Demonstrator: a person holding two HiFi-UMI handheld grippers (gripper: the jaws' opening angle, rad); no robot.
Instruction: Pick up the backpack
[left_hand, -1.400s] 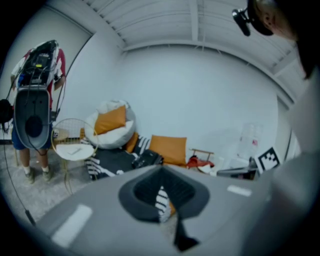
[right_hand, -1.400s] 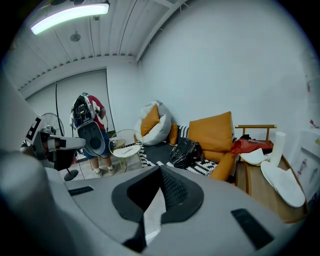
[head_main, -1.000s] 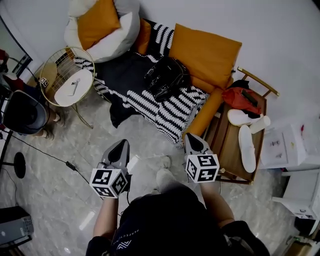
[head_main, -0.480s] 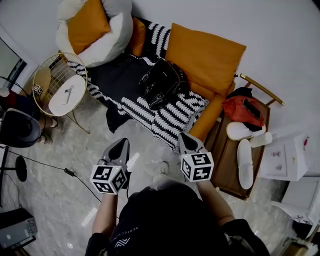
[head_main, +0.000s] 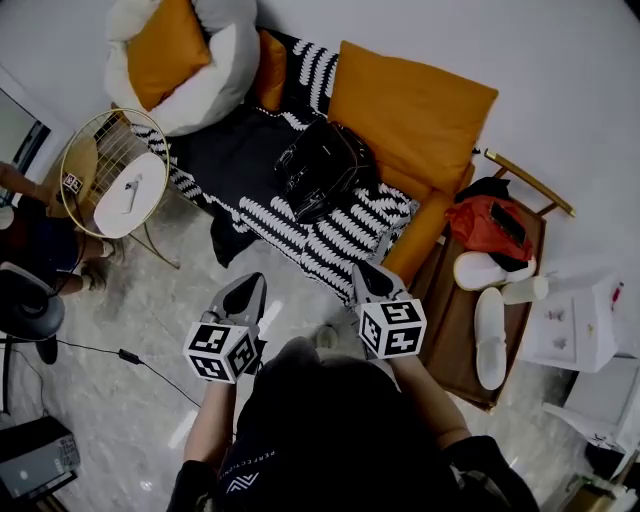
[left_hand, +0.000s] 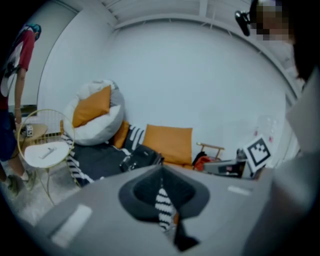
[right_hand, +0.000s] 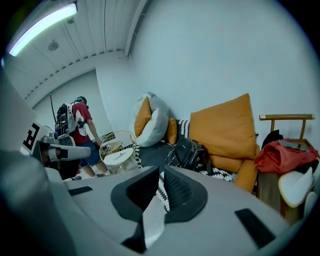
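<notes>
So far nothing is lifted: the black backpack lies untouched mid-seat on the sofa, atop its striped throw. The left gripper and right gripper are both clenched and empty, well short of the sofa's front edge, so reaching and grasping are left to do.

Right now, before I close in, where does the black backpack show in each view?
Head view: backpack in the upper centre, just left of the big orange cushion.
Left gripper view: backpack slightly left of centre, with the cushion to its right.
Right gripper view: backpack near the centre, with the cushion to its right and behind it.
Shared landmark: the big orange cushion.
</notes>
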